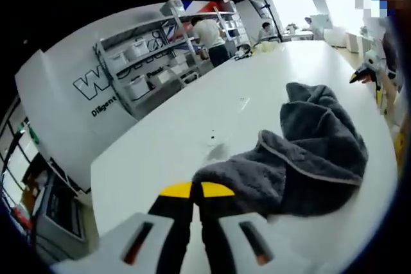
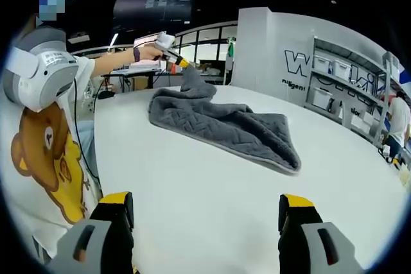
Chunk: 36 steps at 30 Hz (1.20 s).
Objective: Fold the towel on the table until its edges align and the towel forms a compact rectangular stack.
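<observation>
A dark grey towel (image 1: 314, 152) lies crumpled on the white table (image 1: 192, 120). My left gripper (image 1: 196, 190) is shut on one of its corners, yellow tips pressed together over the cloth. In the right gripper view, the towel (image 2: 225, 123) spreads flat across the table (image 2: 212, 190), with its far corner lifted by the left gripper (image 2: 172, 58). My right gripper (image 2: 205, 202) stands open, jaws wide apart over bare table, well short of the towel's near edge. The right gripper's tip (image 1: 363, 75) also peeks in at the right of the left gripper view.
A person in a white bear-print shirt (image 2: 51, 152) stands at the table's left edge. Grey shelving with bins (image 1: 154, 56) lines the wall beyond the table, where people stand. More shelves (image 2: 340, 88) show at the right. Small dark specks (image 1: 213, 138) dot the table.
</observation>
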Each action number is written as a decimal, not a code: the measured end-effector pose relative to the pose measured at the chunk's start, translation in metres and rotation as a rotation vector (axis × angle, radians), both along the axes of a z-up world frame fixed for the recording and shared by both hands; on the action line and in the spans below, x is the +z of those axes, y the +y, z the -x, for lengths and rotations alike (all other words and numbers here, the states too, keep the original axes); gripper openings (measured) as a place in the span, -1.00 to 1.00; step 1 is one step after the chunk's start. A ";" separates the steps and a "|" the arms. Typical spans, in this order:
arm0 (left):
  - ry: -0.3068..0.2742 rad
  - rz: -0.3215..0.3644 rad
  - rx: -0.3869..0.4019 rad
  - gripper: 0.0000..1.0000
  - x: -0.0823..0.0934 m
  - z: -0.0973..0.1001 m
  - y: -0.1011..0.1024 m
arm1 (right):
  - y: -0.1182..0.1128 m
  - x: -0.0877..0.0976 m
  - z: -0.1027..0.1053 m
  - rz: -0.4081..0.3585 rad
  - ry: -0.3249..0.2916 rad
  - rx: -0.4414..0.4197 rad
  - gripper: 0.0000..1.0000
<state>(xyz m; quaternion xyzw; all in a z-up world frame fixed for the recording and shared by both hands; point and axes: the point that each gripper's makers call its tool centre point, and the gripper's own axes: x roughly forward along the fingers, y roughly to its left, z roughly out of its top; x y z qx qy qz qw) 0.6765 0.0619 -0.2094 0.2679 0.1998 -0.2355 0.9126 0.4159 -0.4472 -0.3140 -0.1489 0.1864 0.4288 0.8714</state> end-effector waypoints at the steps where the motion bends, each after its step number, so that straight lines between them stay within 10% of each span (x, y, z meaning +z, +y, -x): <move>1: 0.016 0.000 0.013 -0.92 -0.009 -0.002 0.005 | 0.000 0.000 0.000 0.001 0.000 -0.001 0.96; 20: 0.176 -0.018 0.090 -0.92 -0.092 -0.010 0.033 | 0.003 -0.003 0.000 0.012 0.015 0.000 0.96; 36: 0.211 -0.006 0.090 -0.91 -0.105 -0.003 0.031 | -0.007 0.002 -0.011 0.024 0.029 -0.077 0.96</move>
